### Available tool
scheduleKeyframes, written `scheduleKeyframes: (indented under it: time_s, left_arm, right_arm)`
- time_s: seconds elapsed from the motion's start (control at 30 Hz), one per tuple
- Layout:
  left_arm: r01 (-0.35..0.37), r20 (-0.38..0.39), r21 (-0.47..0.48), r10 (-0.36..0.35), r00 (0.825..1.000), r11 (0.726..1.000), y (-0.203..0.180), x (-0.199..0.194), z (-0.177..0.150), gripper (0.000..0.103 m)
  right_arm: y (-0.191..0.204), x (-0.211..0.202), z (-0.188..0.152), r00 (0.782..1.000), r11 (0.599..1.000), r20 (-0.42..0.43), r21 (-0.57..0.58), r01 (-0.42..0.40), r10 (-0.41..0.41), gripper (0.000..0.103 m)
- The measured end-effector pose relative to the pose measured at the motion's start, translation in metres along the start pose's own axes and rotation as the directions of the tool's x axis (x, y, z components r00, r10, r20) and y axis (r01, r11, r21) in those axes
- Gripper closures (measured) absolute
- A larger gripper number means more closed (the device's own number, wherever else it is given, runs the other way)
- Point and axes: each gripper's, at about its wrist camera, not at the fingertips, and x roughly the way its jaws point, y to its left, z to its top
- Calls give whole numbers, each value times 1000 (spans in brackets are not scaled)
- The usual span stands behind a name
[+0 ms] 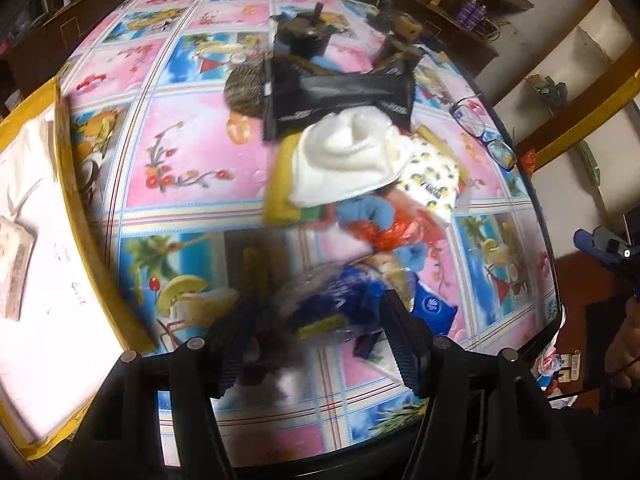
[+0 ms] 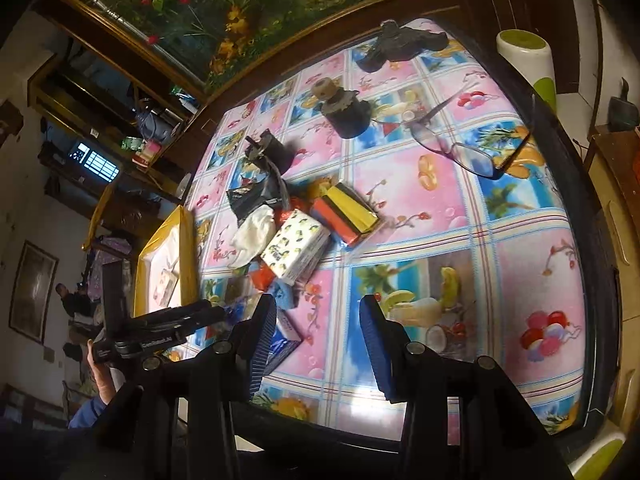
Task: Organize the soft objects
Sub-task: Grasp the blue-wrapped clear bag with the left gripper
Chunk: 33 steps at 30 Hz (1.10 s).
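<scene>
1. The left gripper point(image 1: 320, 340) points down over a blue bag point(image 1: 332, 300) near the table's point(image 2: 460, 216) front edge. The bag sits between its fingers, but the picture is too smeared to tell if they squeeze it.
2. The right gripper point(image 2: 320, 340) is spread wide with nothing in it, above the front edge.
3. A blue pack point(image 1: 434, 308) lies just beside the bag. A sloppy grab could pinch both, or shove the pack off the edge.
4. Next comes the heap in the middle of the table: a blue cloth point(image 1: 370, 210), a lemon tissue pack point(image 2: 296, 246), a white cloth point(image 1: 348, 152) and a sponge pack point(image 2: 346, 214). They touch and overlap (so pulling one may drag the others).
5. The yellow tray point(image 2: 187, 240) waits at the left edge, probably where soft things go. A loose hold could drop the bag on the way.
6. Glasses point(image 2: 464, 148) lie near the right edge. A swinging arm could knock them.
7. Dark hard lumps point(image 2: 348, 114) stand toward the far edge, not soft.
</scene>
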Motion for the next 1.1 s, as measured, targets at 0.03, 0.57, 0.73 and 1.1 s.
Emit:
scheduleKeyframes:
  time_s: [0.03,0.57,0.73,1.1]
  left_arm:
    - [4,-1,-2,-4,1000,1000,2,2,2,41]
    - [124,-102,277,-100,990,953,-37,44,17,39]
    - [234,-161,236,-199,967,943,-37,31,-21,39]
    - [104,-132,338,-63,989,935,-65,37,-39,36]
  right_arm:
    - [1,2,-1,1000,1000,-6,0,0,0,56]
    - [-7,7,-6,998,1000,-62,15,15,-14,56]
    - [-18,2,-7,998,999,-60,40,23,-20,56]
    - [-13,10,-14,995,1000,-103,8,6,-6,56]
